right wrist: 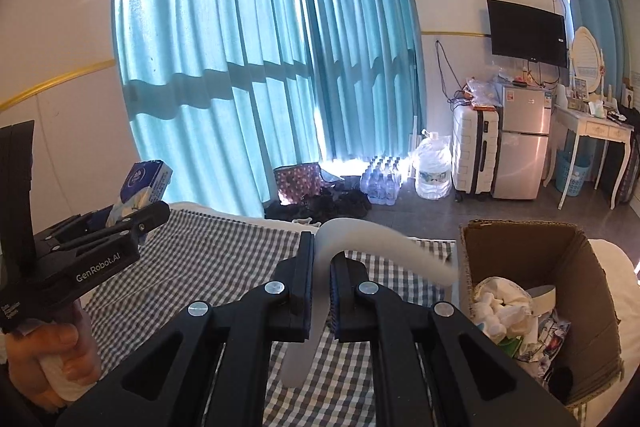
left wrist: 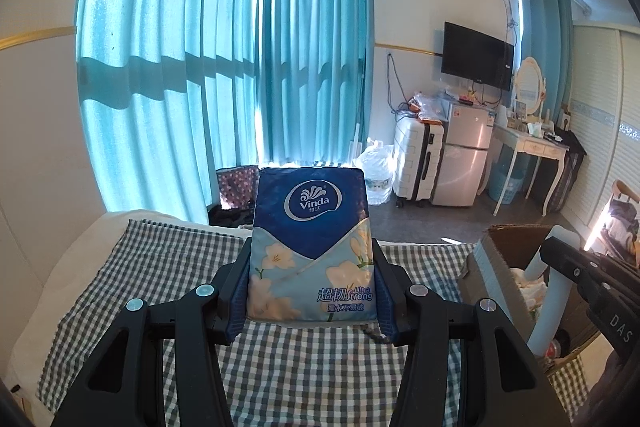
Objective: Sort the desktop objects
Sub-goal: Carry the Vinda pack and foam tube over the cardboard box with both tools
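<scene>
Tissue pack (left wrist: 310, 247): blue, floral, upright in left gripper (left wrist: 308, 291).

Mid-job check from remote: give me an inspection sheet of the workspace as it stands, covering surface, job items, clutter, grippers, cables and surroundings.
Surface: checked cloth over a pale padded top.
Job's things: tissue pack and a curved pale grey-white piece, both held off the cloth; cardboard box at the right, open.
Clutter: crumpled white paper and wrappers inside the box.
Grippers: left gripper shut on the tissue pack; right gripper shut on the curved piece.
Cables: wires hang on the far wall beside the suitcase.
Surroundings: teal curtains, fridge, water bottles on the floor.
</scene>
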Action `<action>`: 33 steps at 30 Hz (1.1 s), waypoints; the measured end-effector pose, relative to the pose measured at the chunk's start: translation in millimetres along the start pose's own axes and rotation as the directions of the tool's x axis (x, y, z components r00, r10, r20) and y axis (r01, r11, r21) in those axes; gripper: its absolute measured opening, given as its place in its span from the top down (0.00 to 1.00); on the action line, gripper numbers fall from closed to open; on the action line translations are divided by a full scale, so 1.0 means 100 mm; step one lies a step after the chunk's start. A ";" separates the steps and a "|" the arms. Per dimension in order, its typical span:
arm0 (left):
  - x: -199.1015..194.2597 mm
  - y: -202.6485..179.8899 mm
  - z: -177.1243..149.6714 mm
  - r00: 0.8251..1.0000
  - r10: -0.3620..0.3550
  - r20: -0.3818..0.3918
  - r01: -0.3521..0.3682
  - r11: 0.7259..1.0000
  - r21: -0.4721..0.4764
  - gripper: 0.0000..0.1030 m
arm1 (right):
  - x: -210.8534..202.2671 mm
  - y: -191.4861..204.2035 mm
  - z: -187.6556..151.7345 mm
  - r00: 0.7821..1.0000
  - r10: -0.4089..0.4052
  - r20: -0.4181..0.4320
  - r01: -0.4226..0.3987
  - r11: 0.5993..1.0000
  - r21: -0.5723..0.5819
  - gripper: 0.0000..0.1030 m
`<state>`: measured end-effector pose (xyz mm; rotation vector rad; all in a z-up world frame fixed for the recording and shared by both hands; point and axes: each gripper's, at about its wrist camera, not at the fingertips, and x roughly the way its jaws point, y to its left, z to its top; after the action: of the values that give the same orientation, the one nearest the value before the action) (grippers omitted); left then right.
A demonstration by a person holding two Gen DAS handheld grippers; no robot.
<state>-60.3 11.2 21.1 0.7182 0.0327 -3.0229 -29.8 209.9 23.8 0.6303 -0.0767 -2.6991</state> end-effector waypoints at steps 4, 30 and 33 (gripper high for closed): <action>-0.05 -0.16 0.04 1.000 -0.023 0.003 0.023 1.000 0.009 0.49 | -0.16 -0.07 0.07 0.999 -0.030 0.017 0.030 0.999 -0.022 0.94; 0.15 -1.98 0.16 0.953 -0.299 -0.055 0.304 0.942 0.144 0.49 | -0.90 -1.58 0.13 0.967 -0.252 0.046 0.245 0.962 0.123 0.92; 0.23 -2.21 0.08 0.943 -0.325 -0.073 0.333 0.929 0.160 0.49 | -0.85 -1.79 0.09 0.967 -0.252 0.030 0.244 0.957 0.156 0.92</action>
<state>-92.7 231.6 21.1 0.8762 -0.1183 -3.3612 -22.8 406.9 43.2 0.6560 -0.2320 -2.9737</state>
